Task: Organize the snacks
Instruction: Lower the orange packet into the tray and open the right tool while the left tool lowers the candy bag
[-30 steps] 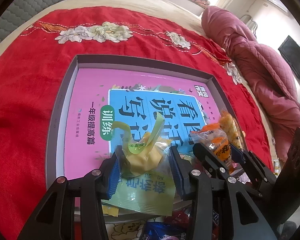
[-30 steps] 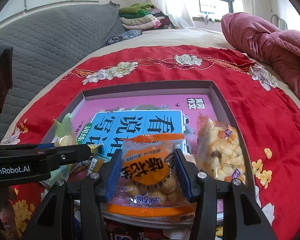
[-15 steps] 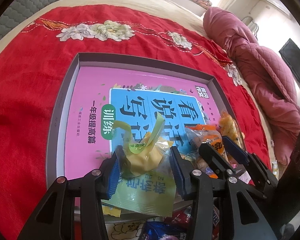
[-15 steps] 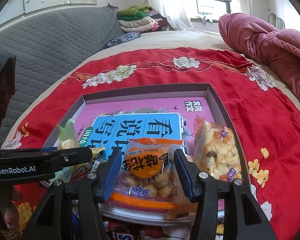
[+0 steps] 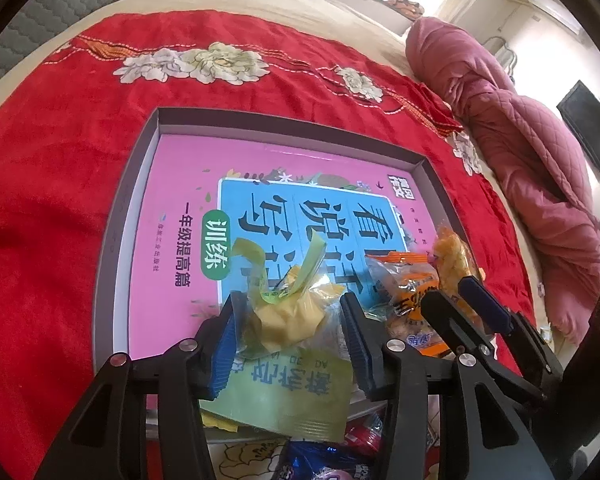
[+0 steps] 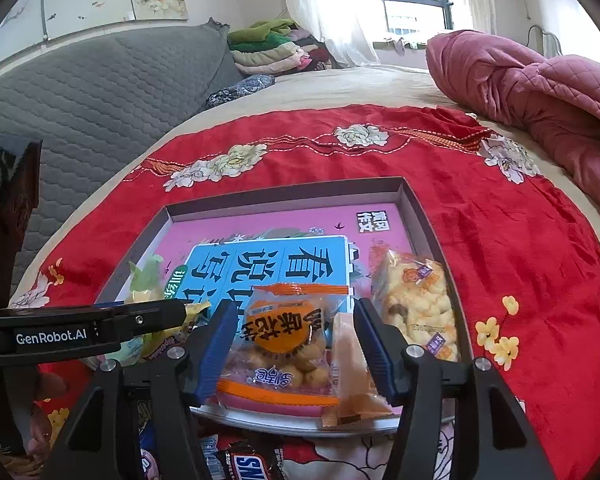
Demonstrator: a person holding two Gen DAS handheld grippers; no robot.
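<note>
Left gripper (image 5: 290, 322) clamps a green-yellow snack packet (image 5: 292, 344) over the near edge of the grey tray (image 5: 136, 184). Right gripper (image 6: 296, 338) spread wide, orange biscuit packet (image 6: 288, 344) lying loose between its fingers on the pink book (image 5: 180, 184) in the tray. Popcorn-like snack bag (image 6: 416, 304) lies along the tray's right wall. Red floral blanket (image 6: 520, 248) underneath.

Both wrist views look forward, low and close, over the near edge of one tray (image 5: 120, 216) (image 6: 420, 216) on the bed.
</note>
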